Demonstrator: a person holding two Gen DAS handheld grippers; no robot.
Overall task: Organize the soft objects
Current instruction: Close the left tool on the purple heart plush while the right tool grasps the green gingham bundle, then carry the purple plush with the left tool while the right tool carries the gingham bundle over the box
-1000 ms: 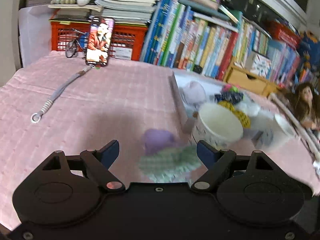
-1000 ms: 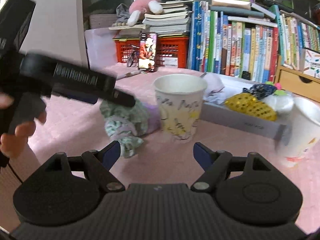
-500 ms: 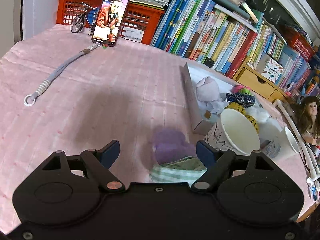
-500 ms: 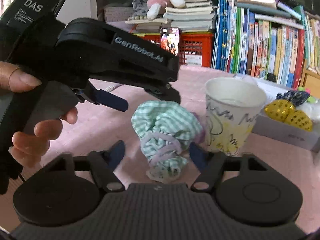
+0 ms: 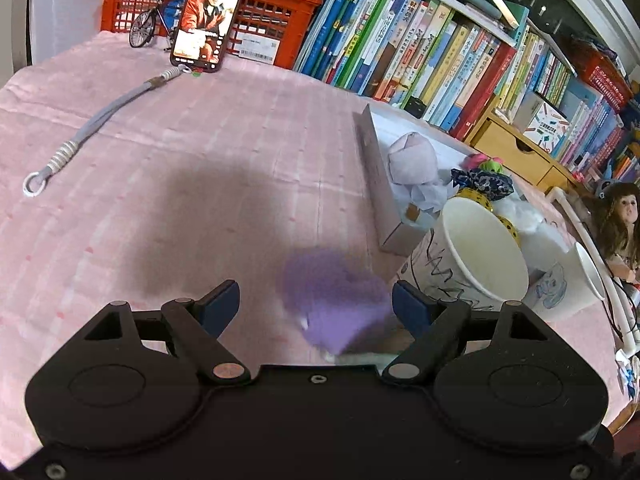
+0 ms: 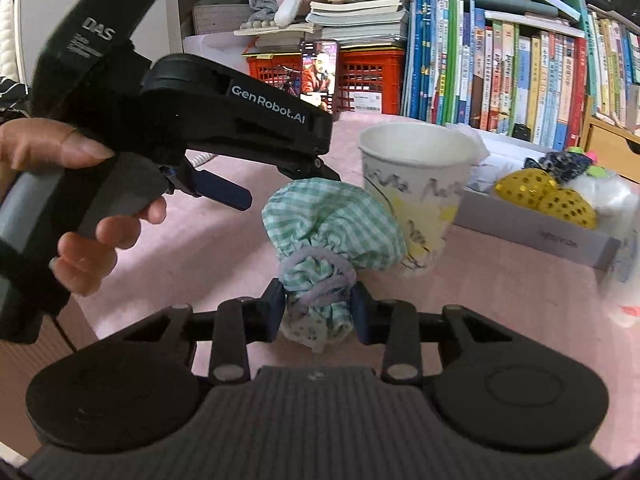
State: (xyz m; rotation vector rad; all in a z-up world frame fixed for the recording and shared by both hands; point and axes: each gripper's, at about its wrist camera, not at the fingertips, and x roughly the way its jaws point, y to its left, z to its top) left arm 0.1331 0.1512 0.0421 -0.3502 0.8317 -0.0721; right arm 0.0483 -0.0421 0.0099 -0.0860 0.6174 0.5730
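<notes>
Right gripper (image 6: 318, 312) clamps green checked bundle (image 6: 334, 232) beside paper cup (image 6: 416, 184); left gripper (image 5: 316, 300) spread wide.

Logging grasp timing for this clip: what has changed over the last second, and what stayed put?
The right gripper advanced and closed on the green checked fabric bundle tied with a lilac band; a second ago its jaws were open, short of it. The left gripper swung in above the bundle, jaws open, over the blurred purple soft piece. The scribbled paper cup and grey tray stayed where they were.
</notes>
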